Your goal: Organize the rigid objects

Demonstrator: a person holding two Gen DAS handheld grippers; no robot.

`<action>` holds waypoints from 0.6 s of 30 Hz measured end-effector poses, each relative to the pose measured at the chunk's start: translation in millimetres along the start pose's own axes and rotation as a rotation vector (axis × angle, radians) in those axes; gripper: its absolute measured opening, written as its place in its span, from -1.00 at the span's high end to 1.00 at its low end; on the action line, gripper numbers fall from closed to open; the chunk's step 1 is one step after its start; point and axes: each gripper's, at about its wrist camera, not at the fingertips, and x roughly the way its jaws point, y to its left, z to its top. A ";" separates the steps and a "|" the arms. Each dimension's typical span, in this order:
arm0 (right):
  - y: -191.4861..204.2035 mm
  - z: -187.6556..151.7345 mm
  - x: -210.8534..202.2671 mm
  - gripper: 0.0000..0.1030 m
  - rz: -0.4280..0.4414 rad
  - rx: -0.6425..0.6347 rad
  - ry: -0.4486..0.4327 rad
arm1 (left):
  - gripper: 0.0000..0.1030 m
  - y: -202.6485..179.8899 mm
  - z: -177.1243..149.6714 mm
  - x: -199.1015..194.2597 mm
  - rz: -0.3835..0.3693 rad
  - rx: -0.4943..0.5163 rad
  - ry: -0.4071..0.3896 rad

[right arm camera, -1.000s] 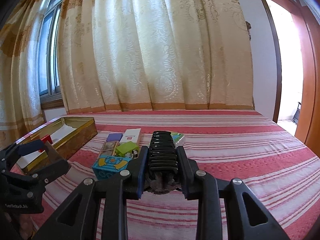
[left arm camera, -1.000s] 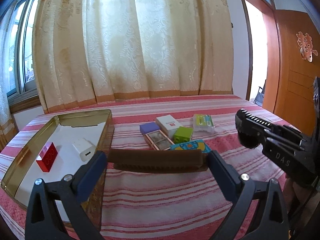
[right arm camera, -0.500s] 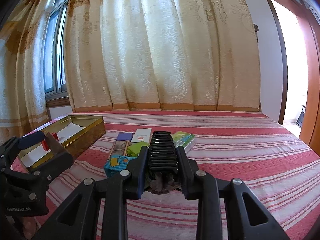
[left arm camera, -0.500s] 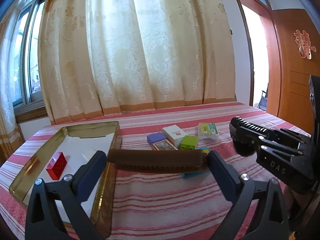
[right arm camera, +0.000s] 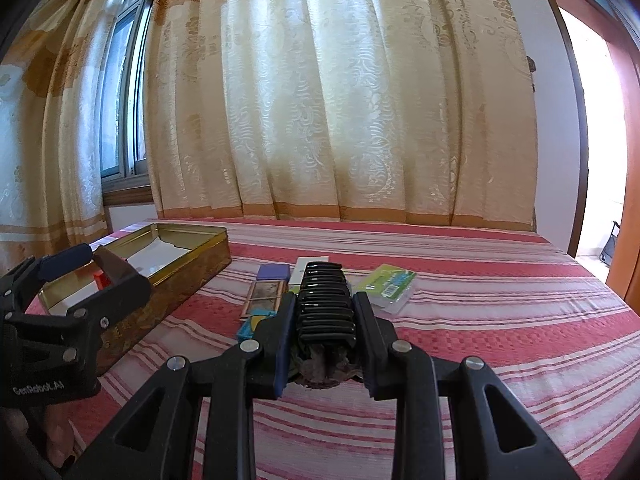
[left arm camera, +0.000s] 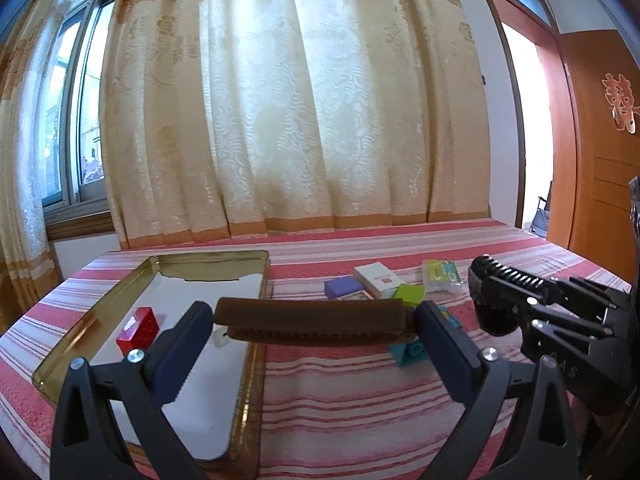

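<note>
Left wrist view: the left gripper (left arm camera: 314, 322) is clamping a long brown ridged bar (left arm camera: 312, 320) endwise between its jaws, above the near edge of an open gold tin box (left arm camera: 244, 364) holding a red block (left arm camera: 138, 330). Right wrist view: the right gripper (right arm camera: 325, 322) is gripping a black ribbed clip (right arm camera: 325, 300) tightly, small boxes (right arm camera: 272, 272) lying beyond on the striped bed (right arm camera: 500, 320).
</note>
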 end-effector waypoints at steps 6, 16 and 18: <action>9.0 0.9 2.5 0.41 0.014 -0.013 0.006 | -0.98 12.3 -0.6 -1.7 0.024 -0.020 -0.016; 21.6 1.3 5.7 0.41 0.032 -0.031 0.012 | -0.98 27.8 -1.1 -2.6 0.046 -0.042 -0.021; 24.0 1.5 6.3 0.41 0.035 -0.034 0.013 | -0.98 30.2 -1.3 -2.5 0.049 -0.047 -0.020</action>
